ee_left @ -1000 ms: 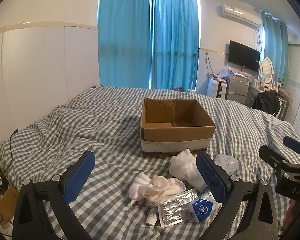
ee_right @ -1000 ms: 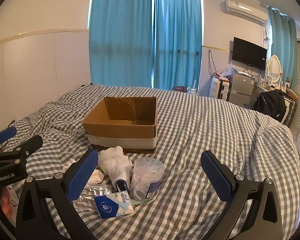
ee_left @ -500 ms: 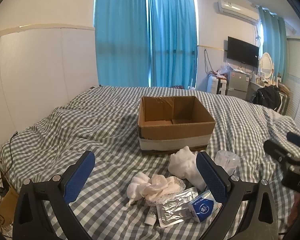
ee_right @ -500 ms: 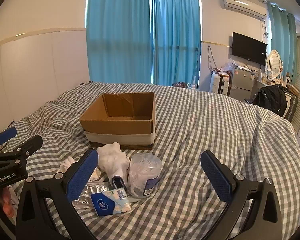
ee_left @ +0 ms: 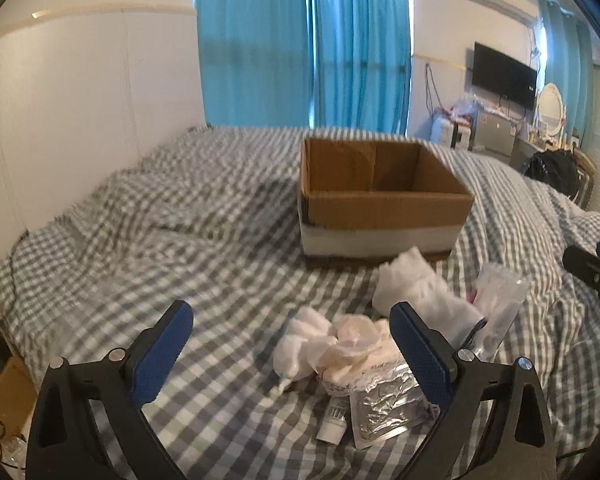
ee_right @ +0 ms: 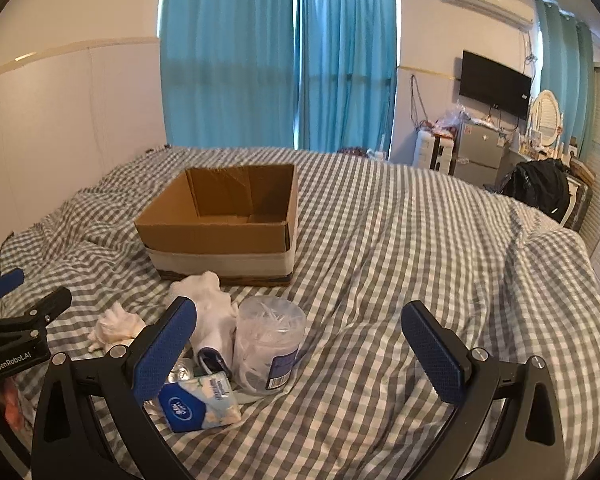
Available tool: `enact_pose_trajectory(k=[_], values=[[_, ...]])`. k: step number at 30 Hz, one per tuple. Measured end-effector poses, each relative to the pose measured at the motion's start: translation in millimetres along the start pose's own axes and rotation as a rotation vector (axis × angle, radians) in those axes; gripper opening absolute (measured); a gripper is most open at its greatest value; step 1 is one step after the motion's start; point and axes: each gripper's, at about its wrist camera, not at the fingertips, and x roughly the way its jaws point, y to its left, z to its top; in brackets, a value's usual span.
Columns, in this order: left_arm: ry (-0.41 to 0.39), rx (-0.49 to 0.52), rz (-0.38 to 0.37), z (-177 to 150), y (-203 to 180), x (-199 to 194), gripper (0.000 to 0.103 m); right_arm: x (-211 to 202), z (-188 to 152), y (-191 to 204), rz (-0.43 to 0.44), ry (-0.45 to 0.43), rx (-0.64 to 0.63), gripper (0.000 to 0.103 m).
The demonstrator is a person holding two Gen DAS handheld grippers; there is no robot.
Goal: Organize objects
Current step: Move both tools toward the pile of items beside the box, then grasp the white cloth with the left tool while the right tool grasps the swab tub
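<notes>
Left gripper [ee_left: 290,350] is wide open w/ nothing in it, hovering over the checked bedspread [ee_left: 160,232]. Between its jaws, a bit past the tips, sits a crumpled white wad [ee_left: 324,340], and closer in toward the right jaw there's a small white tube [ee_left: 332,420] and a crinkly foil pouch [ee_left: 388,404]. Straight ahead, well beyond the jaws, is the open cardboard box [ee_left: 380,204], looks empty from here. Right of the right jaw: a white bundle [ee_left: 416,288] and a clear tub [ee_left: 496,304] lying tipped, pic's kinda blurry tho. Right gripper [ee_right: 300,352] is also spread wide, holding nothing. Its left jaw sits over the pile, so the blue-and-white tissue pack [ee_right: 200,404] is just under/beside that jaw's tip, w/ the clear tub of cotton swabs [ee_right: 268,344] upright just inside it, touching the white bundle. Rest of the gap btwn its jaws is bare bedspread. Box is ahead and left of centre.
</notes>
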Motion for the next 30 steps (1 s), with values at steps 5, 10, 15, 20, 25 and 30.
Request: enact_pose_trajectory(k=[5,10,15,20,25,30], values=[[0.071,0.041,-0.029,-13.2,-16.0,29.0,0.094,33.2,1.7,7.0,0.041,0.055,-0.006,0.103],[0.137,0.076,-0.039,-22.4,-27.0,55.1,0.090,66.5,-11.5,18.4,0.078,0.141,-0.041,0.098],[0.177,0.079,-0.042,-24.6,-28.6,67.1,0.070,83.4,-22.7,15.2,0.095,0.184,-0.031,0.089],[0.169,0.108,-0.056,-22.4,-31.2,60.0,0.037,85.5,-28.0,12.1,0.114,0.207,-0.026,0.062],[0.155,0.099,-0.081,-18.9,-26.8,45.8,0.018,72.8,-28.1,11.7,0.111,0.194,-0.031,0.059],[0.107,0.090,-0.097,-12.9,-23.0,21.7,0.014,55.3,-22.5,11.7,0.097,0.153,-0.033,0.058]])
